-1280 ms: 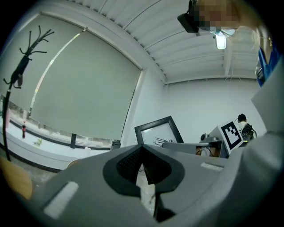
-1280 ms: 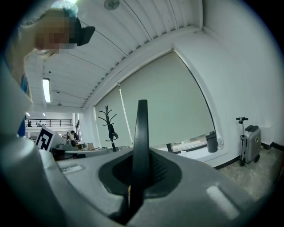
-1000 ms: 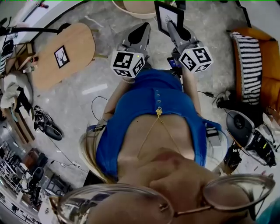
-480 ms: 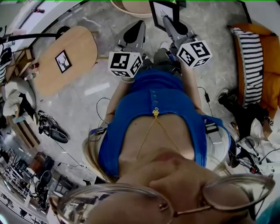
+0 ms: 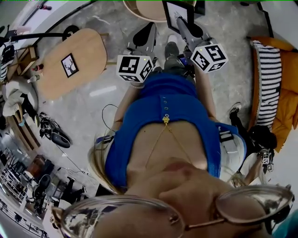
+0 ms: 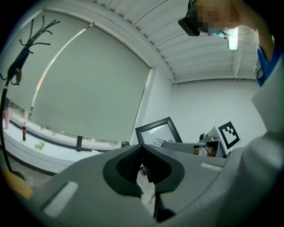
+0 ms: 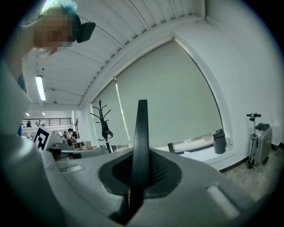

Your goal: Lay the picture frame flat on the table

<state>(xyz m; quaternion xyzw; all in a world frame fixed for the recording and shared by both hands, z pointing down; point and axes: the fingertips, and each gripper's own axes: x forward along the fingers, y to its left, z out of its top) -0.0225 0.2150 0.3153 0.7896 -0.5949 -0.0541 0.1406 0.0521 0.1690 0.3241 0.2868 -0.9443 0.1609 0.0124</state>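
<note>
Much of the head view is blocked: the person's blue top (image 5: 163, 125) and a spectacle rim fill everything from 3 round through 6 to 9 o'clock, and both hands are hidden under the grippers' marker cubes. At 12 o'clock the picture frame (image 5: 178, 15) is cut off by the top edge, so its upper part is out of sight, and it cannot be told whether it hangs over the pale round table (image 5: 139, 8) just beside it at 11 o'clock or over the floor. The right gripper (image 5: 182, 25) reaches forward towards 12, roughly level, its jaws clamped on the frame. In the right gripper view the frame shows only as a thin dark edge standing upright between the pads, so its print cannot be seen there. The frame is in the air, on edge, not lying flat. The left gripper (image 5: 150, 29) is beside it, at about 9 o'clock from the right one, also pointing forward and level. Its pads meet at the tips with nothing between them. At 10 o'clock an oval wooden table (image 5: 88, 51) carries a second frame (image 5: 69, 65) lying flat.
</note>
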